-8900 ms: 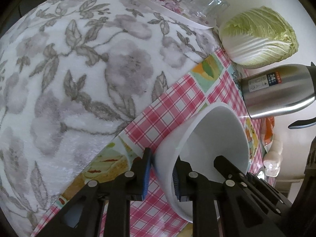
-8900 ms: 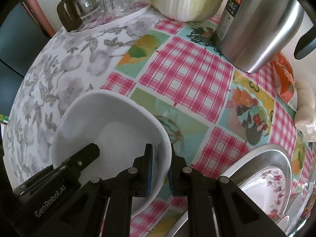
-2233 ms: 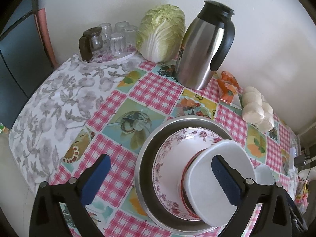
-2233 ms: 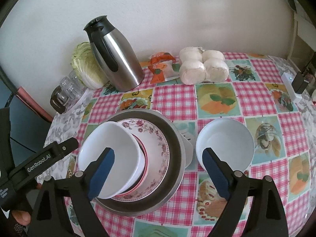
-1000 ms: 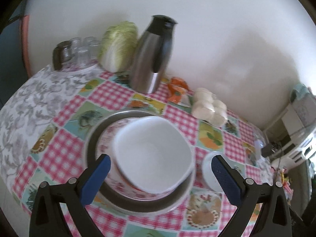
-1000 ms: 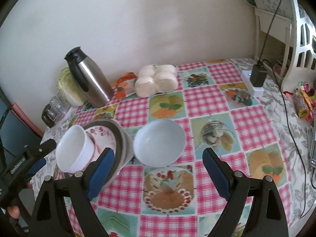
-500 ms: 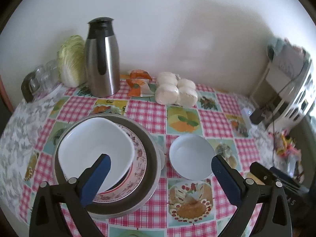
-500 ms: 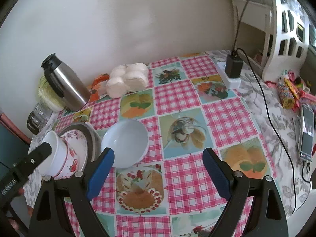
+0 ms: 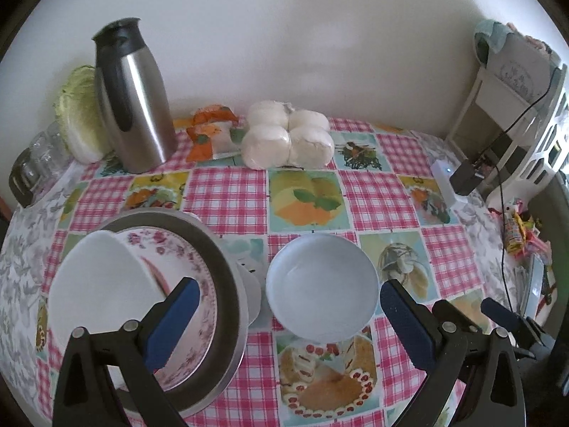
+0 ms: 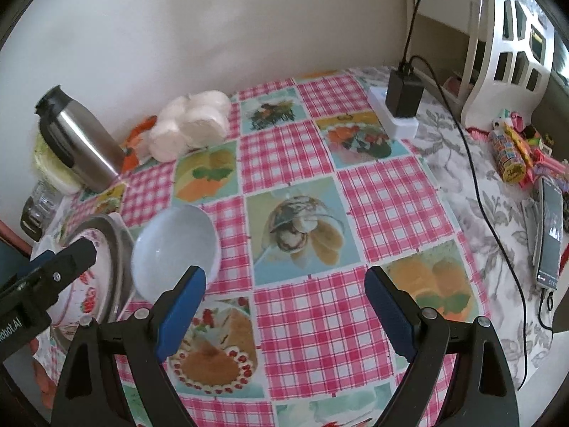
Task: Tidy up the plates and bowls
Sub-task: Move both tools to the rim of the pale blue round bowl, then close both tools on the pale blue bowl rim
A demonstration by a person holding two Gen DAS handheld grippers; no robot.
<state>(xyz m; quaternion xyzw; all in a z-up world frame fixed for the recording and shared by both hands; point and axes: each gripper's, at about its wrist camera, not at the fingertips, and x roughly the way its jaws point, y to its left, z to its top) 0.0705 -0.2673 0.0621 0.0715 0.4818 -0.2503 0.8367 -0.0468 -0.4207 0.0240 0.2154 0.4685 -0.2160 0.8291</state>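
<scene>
A round white bowl (image 9: 320,284) stands alone on the checked tablecloth. My left gripper (image 9: 288,316) hangs open above it, and the bowl shows between its blue pads (image 9: 174,316) without touching them. Left of the bowl is a stack: a metal basin (image 9: 227,284) holds a floral plate (image 9: 177,249), and a white square bowl (image 9: 99,284) leans tilted on top. My right gripper (image 10: 284,302) is open and empty over bare cloth. The round bowl (image 10: 174,249) lies just beyond its left pad. The stack (image 10: 110,249) sits at the left edge, partly hidden by the left gripper's black finger (image 10: 64,259).
Along the wall stand a steel thermos (image 9: 131,99), a cabbage (image 9: 78,128), glasses (image 9: 35,163), an orange packet (image 9: 209,131) and bagged white buns (image 9: 288,138). On the right are a power strip with charger (image 10: 402,106), its cable, snack packs (image 10: 512,156) and a phone (image 10: 549,227).
My left gripper has swung right, from over the stack to over the round bowl. The right gripper has also drifted right and lower, leaving the bowl at its left pad. Both stay open.
</scene>
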